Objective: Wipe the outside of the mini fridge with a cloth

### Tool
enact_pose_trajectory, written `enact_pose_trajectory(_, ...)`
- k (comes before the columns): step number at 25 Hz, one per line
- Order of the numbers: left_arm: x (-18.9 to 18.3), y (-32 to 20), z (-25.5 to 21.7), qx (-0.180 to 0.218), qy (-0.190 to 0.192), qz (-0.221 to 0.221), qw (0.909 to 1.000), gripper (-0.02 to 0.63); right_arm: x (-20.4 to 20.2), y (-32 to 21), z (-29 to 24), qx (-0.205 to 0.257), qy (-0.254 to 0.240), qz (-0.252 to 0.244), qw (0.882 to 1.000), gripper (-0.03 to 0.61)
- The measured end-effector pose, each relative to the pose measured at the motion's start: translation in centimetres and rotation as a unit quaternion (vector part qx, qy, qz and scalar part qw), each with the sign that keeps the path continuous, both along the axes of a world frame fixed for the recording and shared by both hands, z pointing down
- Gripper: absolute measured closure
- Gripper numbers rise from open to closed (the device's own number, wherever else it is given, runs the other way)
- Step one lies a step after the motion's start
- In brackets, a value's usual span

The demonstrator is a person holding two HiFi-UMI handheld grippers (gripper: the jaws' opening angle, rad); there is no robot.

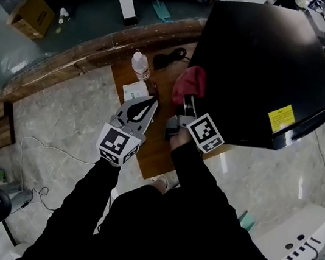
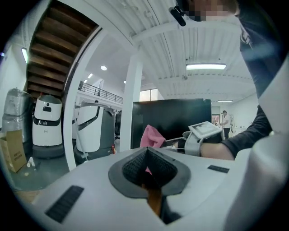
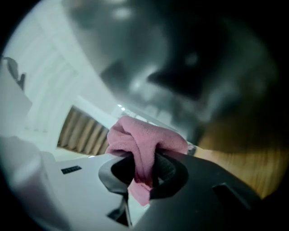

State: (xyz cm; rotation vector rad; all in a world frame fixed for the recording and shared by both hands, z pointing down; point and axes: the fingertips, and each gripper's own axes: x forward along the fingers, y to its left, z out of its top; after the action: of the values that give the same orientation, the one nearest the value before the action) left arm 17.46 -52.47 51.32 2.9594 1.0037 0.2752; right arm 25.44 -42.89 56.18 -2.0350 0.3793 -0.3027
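Head view has the cloth (image 1: 190,83) as a crumpled pink wad, bunched against the left side of the black fridge (image 1: 259,68), which carries a yellow label (image 1: 282,117). In the right gripper view the right gripper (image 3: 144,164) is clamped on the cloth. One fold runs down between the jaws, a corner pokes out below, and the bulk bulges past the tips. The left gripper (image 2: 148,168) has its jaws closed together on nothing, beside the right one and apart from the fridge. Behind the cloth in the right gripper view the fridge is only a dark blur.
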Motion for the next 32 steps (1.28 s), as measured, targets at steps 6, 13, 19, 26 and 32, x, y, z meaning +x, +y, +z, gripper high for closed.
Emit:
enact_pose_trajectory(6,-5.1,3.6,-8.3,-0.06,0.045,0.02,0.997,0.607,-8.2,2.4,-10.4,0.03,0.055,-0.043,0.997,0.518)
enact_pose_trajectory(13,-10.6,8.9,-14.9,-0.061,0.087,0.053,0.9929,0.607,-13.7,7.5,-14.9,0.066,0.065,-0.018,0.996,0.518)
enact_pose_trajectory(19,-10.7,10.9,-16.6,-0.057,0.102,0.108,0.9873,0.607,-13.4,10.9,-16.2,0.064,0.06,0.044,0.995,0.518)
enact_pose_trajectory(26,-7.8,12.4,-15.9,-0.057,0.102,0.216,0.9694,0.607,-11.3,13.8,-14.8,0.084,0.062,0.154,0.983,0.518)
enact_pose_trajectory(32,-6.2,13.2,-13.3,-0.06,0.084,0.298,0.9489,0.607,-10.7,13.7,-12.8,0.1,0.064,0.21,0.97,0.522)
